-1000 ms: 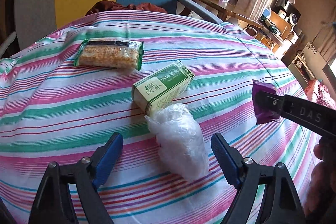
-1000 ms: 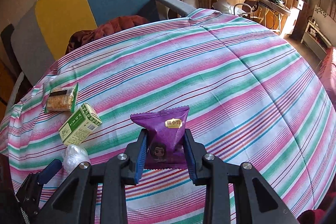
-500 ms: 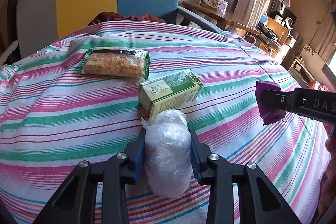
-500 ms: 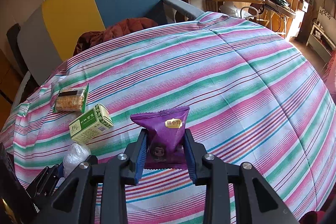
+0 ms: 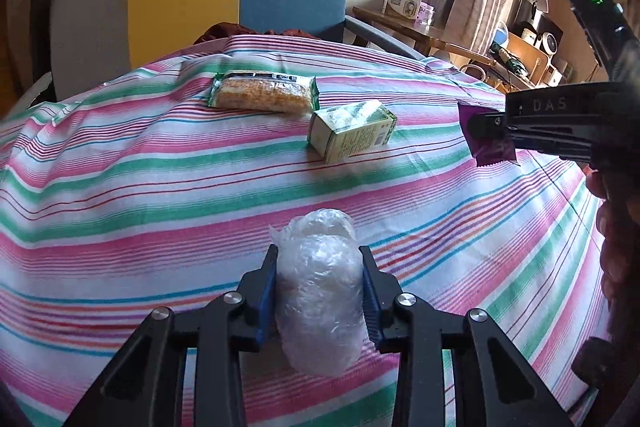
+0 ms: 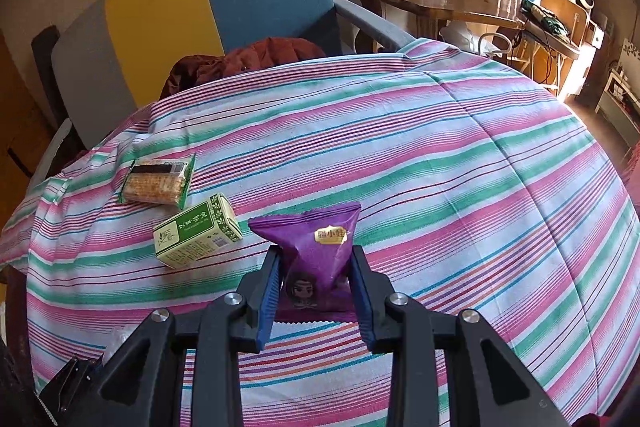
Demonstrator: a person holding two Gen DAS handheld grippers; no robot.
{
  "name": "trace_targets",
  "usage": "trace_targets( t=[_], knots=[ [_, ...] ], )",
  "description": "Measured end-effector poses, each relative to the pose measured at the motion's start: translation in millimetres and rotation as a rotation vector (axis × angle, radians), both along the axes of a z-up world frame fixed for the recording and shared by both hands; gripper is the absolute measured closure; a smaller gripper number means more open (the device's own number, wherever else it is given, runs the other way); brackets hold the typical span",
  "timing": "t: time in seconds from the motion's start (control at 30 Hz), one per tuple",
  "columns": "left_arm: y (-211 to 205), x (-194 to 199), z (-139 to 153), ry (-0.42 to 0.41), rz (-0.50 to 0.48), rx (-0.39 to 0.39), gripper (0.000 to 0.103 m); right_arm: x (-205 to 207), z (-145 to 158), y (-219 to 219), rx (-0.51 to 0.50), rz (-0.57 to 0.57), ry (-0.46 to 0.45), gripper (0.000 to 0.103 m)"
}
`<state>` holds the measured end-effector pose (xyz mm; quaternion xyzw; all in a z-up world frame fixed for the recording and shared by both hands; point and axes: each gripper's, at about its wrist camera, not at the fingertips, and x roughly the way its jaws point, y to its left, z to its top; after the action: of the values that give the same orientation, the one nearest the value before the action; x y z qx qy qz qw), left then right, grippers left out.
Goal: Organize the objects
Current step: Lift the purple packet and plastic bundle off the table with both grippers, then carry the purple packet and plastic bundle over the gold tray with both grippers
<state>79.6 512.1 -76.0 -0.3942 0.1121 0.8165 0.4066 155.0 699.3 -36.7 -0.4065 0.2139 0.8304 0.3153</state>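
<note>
My left gripper (image 5: 318, 267) is shut on a white plastic-wrapped bundle (image 5: 320, 291) and holds it above the striped tablecloth (image 5: 140, 195). My right gripper (image 6: 316, 267) is shut on a purple snack packet (image 6: 320, 251), also lifted; it shows at the right of the left wrist view (image 5: 490, 143). A green box (image 5: 352, 135) (image 6: 198, 231) and a cracker pack (image 5: 264, 93) (image 6: 158, 183) lie on the cloth, ahead of the left gripper and to the left of the right gripper.
A yellow, blue and grey chair (image 6: 200, 11) with a dark red cloth (image 6: 248, 61) on its seat stands behind the table. A wooden side table (image 6: 432, 3) with a box is at the back right. Shelves fill the far right.
My left gripper closed on the plastic-wrapped bundle and lifted it back from the green box. My right gripper kept its hold on the purple packet and moved closer to the box.
</note>
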Motion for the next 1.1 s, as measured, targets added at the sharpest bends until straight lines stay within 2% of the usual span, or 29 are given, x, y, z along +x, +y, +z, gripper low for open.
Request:
trace_targets(
  t=[0.03, 0.27, 0.47, 0.67, 0.9, 1.1],
  knots=[
    [-4, 2, 0, 0.003, 0.0, -0.003, 0.067, -2, 0, -2, 0.008, 0.011, -0.004, 0.07],
    [-42, 11, 5, 0.02, 0.035, 0.011, 0.067, -10, 0, -15, 0.057, 0.057, -0.02, 0.07],
    [-78, 17, 3, 0.001, 0.069, 0.003, 0.067, -10, 5, -21, 0.091, 0.067, -0.01, 0.07],
    [-110, 28, 36, 0.14, 0.04, 0.015, 0.067, -11, 9, -27, 0.144, 0.075, -0.011, 0.07],
    [-161, 18, 70, 0.13, 0.093, 0.081, 0.067, -17, 17, -46, 0.235, 0.15, 0.004, 0.07],
    [-214, 10, 82, 0.138, 0.149, 0.092, 0.067, -23, 23, -69, 0.218, 0.21, 0.04, 0.07]
  ],
)
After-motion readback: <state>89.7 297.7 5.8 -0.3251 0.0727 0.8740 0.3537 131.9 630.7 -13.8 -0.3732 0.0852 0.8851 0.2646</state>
